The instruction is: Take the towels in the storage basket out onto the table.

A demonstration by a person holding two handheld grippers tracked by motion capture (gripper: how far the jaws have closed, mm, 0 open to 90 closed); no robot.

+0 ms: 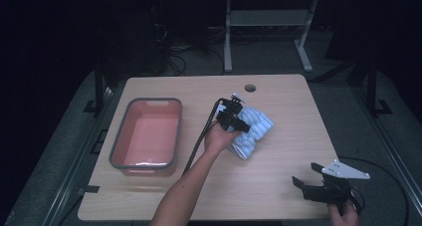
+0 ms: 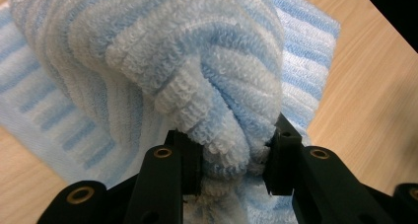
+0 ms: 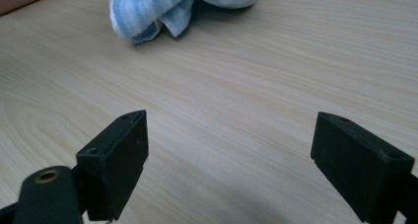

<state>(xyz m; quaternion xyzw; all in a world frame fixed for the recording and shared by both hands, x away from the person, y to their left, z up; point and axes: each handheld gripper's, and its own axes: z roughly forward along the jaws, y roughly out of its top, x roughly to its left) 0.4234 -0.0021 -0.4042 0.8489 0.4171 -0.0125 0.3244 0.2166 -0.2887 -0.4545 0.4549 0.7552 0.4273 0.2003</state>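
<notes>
towel fold pinched in left claw, seemingly bunched

Towel: terry cloth with pale blue and white stripes, crumpled into a loose heap near the middle of the tabletop, right of centre. Its lower layer lies flat on the wood; a thick bunched fold rises above it, pinched between the pads of the left claw.
</notes>
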